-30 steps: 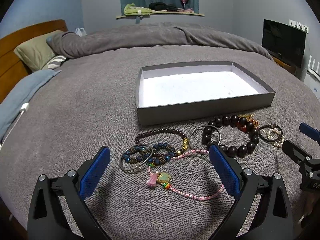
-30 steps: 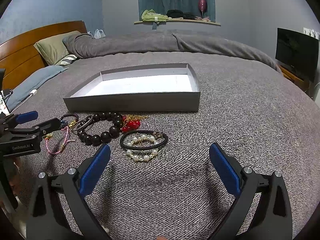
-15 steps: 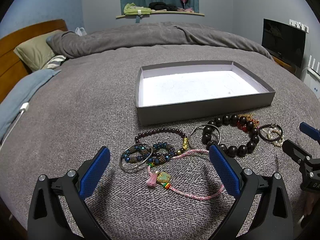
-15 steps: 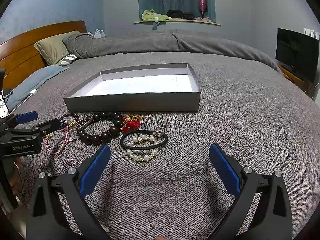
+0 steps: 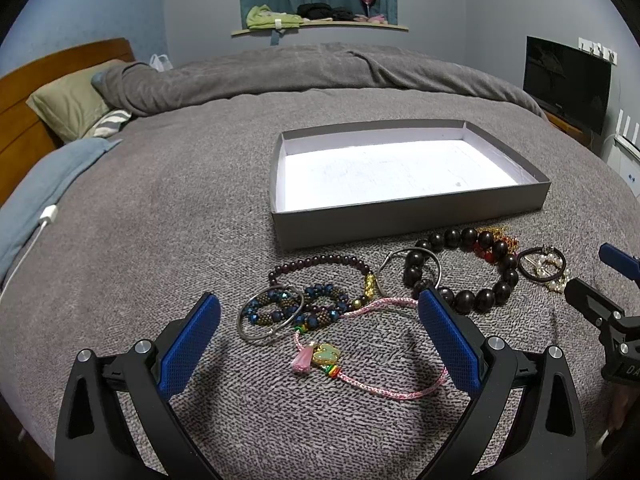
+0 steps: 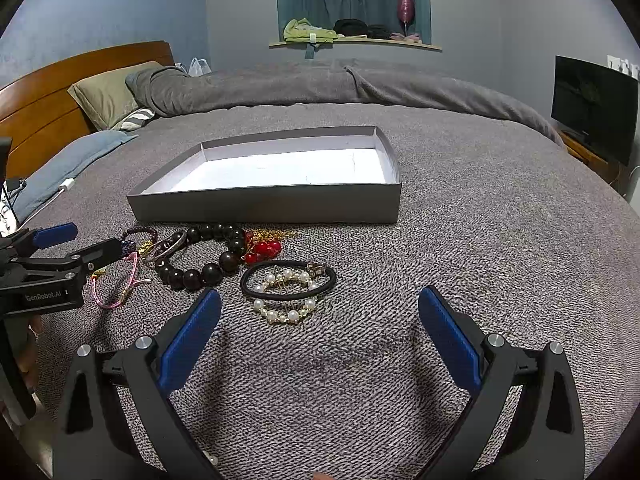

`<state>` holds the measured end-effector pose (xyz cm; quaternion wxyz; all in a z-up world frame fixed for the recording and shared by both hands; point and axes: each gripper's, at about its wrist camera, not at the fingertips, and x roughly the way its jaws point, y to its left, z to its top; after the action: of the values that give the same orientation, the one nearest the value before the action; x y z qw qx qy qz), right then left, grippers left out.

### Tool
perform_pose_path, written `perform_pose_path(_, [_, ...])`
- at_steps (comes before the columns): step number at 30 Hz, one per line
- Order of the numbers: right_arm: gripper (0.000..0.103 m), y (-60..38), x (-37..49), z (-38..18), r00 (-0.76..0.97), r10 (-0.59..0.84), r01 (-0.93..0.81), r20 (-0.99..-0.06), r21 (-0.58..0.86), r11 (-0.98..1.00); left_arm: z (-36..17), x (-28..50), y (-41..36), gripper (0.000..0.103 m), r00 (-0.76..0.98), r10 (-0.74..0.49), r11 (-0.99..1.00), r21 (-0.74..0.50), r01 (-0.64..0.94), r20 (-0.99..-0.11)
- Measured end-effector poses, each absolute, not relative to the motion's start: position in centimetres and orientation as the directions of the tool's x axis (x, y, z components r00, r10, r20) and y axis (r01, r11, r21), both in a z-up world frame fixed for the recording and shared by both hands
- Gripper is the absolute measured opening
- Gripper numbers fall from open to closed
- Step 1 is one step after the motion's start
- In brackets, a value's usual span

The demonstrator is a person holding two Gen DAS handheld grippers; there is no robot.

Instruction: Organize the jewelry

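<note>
Both claws, left claw (image 5: 318, 336) and right claw (image 6: 319, 336), hung wide open over the gray knit bedspread (image 6: 460, 264). Bracelets lay bunched right in front: pink cord bracelet (image 5: 384, 389), dark bead bracelet (image 6: 204, 258), pearl bracelet (image 6: 286, 312). Just behind sat the shallow gray box (image 6: 264, 208), white inside. Further back were pillows, a wooden headboard (image 6: 48, 104), a TV (image 6: 592, 104).

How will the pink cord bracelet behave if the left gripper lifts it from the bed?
The pink cord bracelet lies in loose curves on the blanket, so it is probably floppy and would droop. Its tassel and charm may swing. It looks thin, so likely light, and it could slip from wide pads.
</note>
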<state>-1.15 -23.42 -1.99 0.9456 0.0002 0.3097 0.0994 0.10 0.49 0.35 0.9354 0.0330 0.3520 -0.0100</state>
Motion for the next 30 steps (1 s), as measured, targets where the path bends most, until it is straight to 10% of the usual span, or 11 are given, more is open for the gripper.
perform_pose_path(30, [0.087,-23.19,-1.2,-1.87,0.769,0.254,-0.237,-0.587,0.106,0.966,0.15,0.49,1.15,0.098,0.739,-0.028,0.998,0.023,0.059,-0.673])
